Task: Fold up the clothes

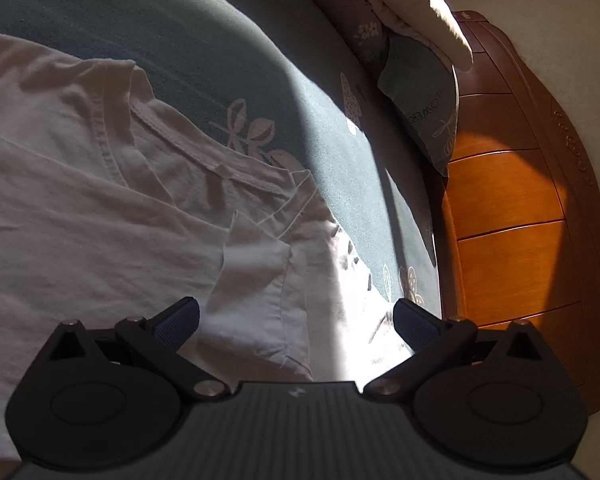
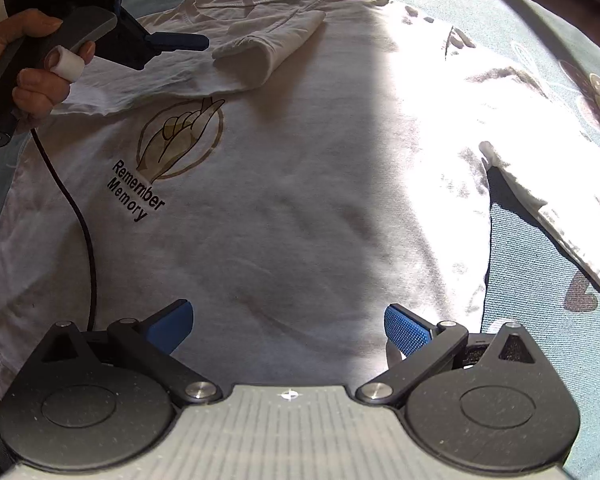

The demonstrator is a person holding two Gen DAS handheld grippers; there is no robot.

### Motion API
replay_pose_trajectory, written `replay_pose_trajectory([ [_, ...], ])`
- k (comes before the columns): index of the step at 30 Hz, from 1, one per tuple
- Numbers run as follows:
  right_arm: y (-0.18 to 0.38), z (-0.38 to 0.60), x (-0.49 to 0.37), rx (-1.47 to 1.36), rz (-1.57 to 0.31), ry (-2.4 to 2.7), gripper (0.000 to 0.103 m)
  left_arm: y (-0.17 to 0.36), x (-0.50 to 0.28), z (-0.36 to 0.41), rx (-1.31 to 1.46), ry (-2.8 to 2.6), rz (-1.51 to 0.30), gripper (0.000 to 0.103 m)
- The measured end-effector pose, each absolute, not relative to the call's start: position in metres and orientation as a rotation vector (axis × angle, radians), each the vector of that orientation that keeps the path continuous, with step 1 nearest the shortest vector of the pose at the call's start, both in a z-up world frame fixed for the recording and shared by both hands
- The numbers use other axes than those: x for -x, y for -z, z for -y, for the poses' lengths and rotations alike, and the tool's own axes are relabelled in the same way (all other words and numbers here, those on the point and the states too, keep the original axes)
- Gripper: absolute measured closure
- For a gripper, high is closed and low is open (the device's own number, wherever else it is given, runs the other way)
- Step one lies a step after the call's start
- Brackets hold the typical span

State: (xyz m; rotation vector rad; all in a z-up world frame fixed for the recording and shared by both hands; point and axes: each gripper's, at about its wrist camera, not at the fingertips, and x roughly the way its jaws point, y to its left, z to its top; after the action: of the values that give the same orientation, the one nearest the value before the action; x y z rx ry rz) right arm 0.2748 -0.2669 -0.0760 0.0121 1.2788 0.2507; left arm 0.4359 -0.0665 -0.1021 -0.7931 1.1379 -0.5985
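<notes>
A white T-shirt (image 2: 300, 200) with a "Remember Memory" print (image 2: 172, 144) lies spread on a teal bedspread (image 2: 532, 264). One sleeve (image 2: 272, 40) is folded in over the chest near the collar; the other sleeve (image 2: 548, 200) lies out to the right. My left gripper (image 1: 296, 320) is open and empty just above the folded sleeve (image 1: 256, 280) near the collar (image 1: 172, 136). It also shows in the right wrist view (image 2: 180, 42), held by a hand. My right gripper (image 2: 288, 328) is open and empty over the shirt's lower body.
A wooden headboard (image 1: 512, 208) rises at the right of the bed. Pillows (image 1: 420, 92) and a folded quilt (image 1: 400, 8) lean against it. A black cable (image 2: 82, 220) hangs from the left gripper across the shirt. Strong sunlight washes out part of the shirt.
</notes>
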Motion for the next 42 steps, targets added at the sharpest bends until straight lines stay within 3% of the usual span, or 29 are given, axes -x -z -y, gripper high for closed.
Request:
replay_pose_trajectory([
  [9,0.077,0.273,-0.275,-0.025,-1.284,-0.239,0.0,0.083,-0.44,0.165,0.782,1.009,-1.202,0.001],
  [13,0.075,0.271,-0.276,-0.022,-1.277,-0.247,0.0,0.066,-0.425,0.171,0.695,1.078,-1.161,0.001],
  [21,0.084,0.27,-0.284,-0.043,-1.295,-0.248,0.0,0.056,-0.375,0.084,0.366,0.811,-1.105,0.001],
  [28,0.096,0.252,-0.279,0.064,-1.285,-0.224,0.0,0.071,-0.314,0.009,0.261,0.622,-1.156,0.001],
  [42,0.097,0.242,-0.281,0.093,-1.295,-0.165,0.0,0.092,-0.297,-0.083,0.471,0.173,-0.958,0.001],
])
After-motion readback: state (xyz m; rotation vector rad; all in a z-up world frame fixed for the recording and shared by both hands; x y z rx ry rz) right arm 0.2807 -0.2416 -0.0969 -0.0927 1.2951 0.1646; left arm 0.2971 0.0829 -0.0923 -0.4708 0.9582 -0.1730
